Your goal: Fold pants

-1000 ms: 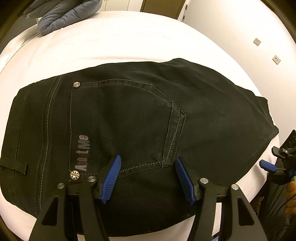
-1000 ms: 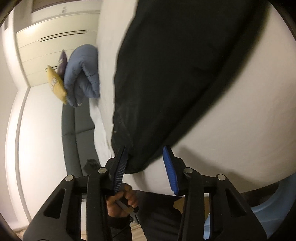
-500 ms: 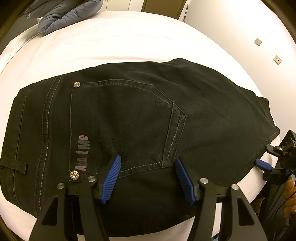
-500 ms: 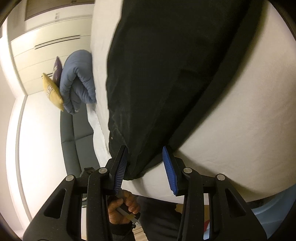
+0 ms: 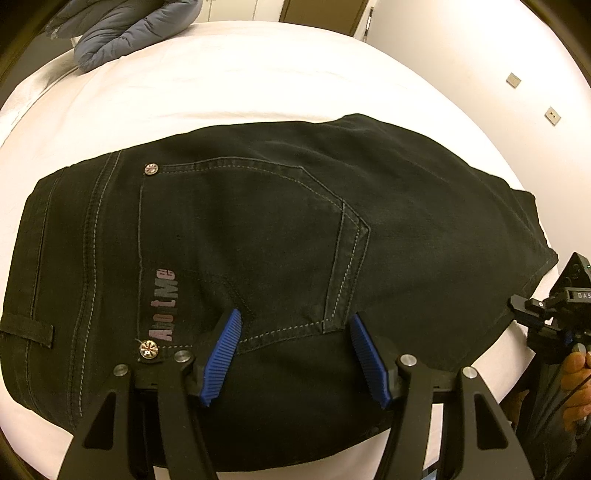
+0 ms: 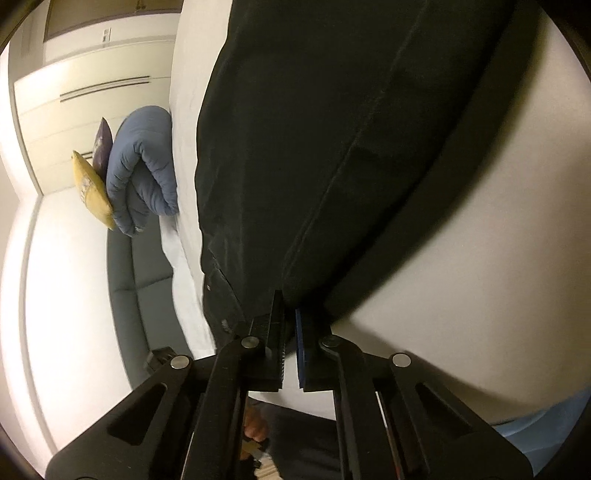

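Clearly "AotMG" on pants pocket — right claw pinching hem.

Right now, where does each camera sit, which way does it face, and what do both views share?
Left wrist: on the left tongs, looking steeply down at the black pants on the white bed; open; the other hand shows at right.
Right wrist: on the right tongs, facing along the bed, just closed on the pants' edge.
Shared: pants, bed, blue jacket.
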